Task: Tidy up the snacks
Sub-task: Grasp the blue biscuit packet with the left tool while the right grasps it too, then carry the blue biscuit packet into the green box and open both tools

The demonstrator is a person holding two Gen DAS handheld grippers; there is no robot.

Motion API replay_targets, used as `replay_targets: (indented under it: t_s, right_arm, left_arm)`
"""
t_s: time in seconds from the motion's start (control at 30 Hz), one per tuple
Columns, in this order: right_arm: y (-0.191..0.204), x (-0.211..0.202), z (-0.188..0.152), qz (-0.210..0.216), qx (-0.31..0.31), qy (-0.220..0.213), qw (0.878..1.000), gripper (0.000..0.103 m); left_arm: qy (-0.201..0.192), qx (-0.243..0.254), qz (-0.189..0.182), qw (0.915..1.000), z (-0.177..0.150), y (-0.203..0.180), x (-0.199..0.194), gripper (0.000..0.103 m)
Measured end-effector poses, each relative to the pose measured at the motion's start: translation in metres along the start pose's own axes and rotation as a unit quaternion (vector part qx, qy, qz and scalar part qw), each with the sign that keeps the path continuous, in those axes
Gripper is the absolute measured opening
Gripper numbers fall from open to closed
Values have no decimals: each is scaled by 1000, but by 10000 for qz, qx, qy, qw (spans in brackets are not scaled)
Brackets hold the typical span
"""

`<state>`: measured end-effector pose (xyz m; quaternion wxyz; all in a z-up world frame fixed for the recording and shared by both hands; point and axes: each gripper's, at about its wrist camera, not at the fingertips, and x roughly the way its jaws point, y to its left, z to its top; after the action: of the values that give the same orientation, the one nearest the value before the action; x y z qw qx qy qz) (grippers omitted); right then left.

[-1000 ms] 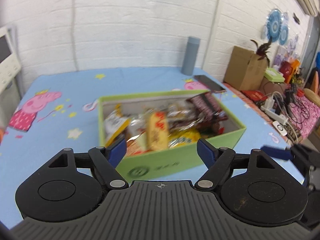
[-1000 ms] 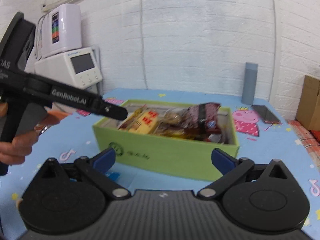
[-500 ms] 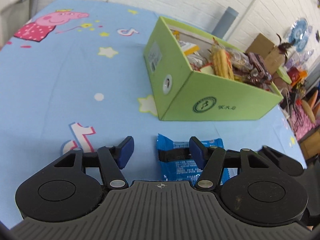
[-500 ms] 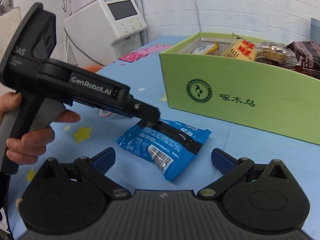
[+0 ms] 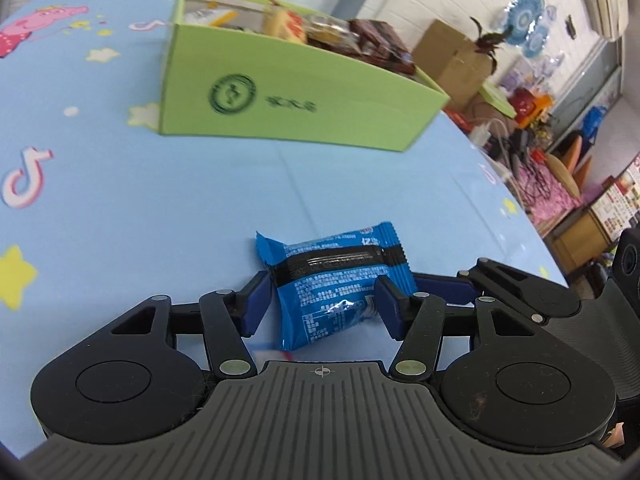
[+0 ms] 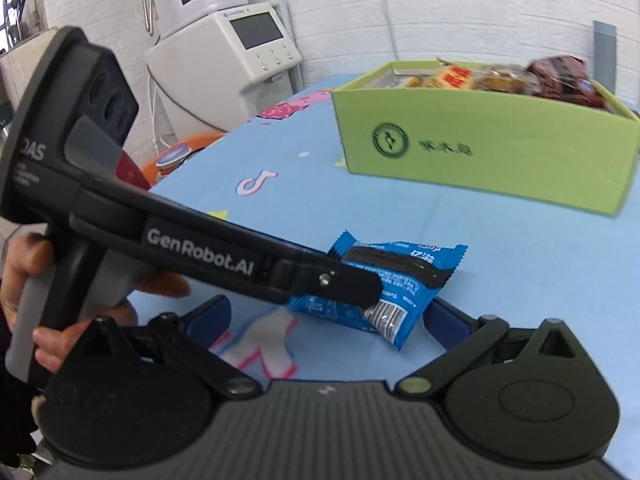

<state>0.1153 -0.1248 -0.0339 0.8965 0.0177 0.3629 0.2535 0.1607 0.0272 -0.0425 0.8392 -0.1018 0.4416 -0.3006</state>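
With my left tongs (image 5: 318, 300) just closing around the blue snack packet (image 5: 334, 280), pads flanking but not yet pinching it, my right tongs (image 6: 328, 316) hang wide open, empty. Packet lies on the worktop (image 5: 160, 208), apart from the green box (image 5: 288, 96). Box already holds snacks; this one remains.

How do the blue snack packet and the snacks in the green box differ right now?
Place: the blue snack packet lies alone on the blue tablecloth, in front of the green box; the boxed snacks are piled inside it.
Colour: the packet is blue with a black band; the boxed snacks look yellow, orange and dark brown.
Handling: the left gripper brackets the packet, its jaws just closing; nothing touches the boxed snacks.
Shared: all are wrapped.
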Motion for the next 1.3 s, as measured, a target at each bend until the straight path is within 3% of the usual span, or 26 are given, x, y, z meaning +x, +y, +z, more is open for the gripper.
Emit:
replay_targets:
  t_s: [0.2,0.4,0.47,0.53,0.57,0.67,0.7,0.77,1.0,1.3]
  right_arm:
    - [-25,-26,-12,-205,344,-199,9990,102]
    - [-41,-31,-15,-204,619,-362,9972,100]
    - [-43,-23,-14,-177,630,-282,9975,91]
    - [-42,-16,-15,-210,464,-235,9984,70]
    - [-38,-13,-15,-297,263,-216,9990,67]
    - [-35,-13,-11,-372,141,-123,9991,61]
    - [-35,-14,-9,-371,94,-129,9992,54]
    - [-35,-15,-3,-426,0,-95,9990,54]
    - [-38,-19,36,-581,-287,-272,9975,54]
    - [-59,8,146,-653,-733,-637,9931,54]
  left_arm:
    - [19,-492,-126,9987,6,7,-4,44]
    - [116,-598,-257,9978,5,5,4,45]
    - [102,-611,-243,9978,6,2,6,45]
    - [112,-580,-218,9980,8,2,9,37]
    - [138,-521,-92,9985,8,0,10,17]
    - [177,-433,20,9989,12,-4,8,10]
    - [171,-382,75,9991,14,-7,7,9]
    - [161,-251,229,9993,21,-15,5,9]
    - [-135,-124,376,9991,63,-24,-7,9]
    - [-747,-35,686,9948,173,-7,-18,9]
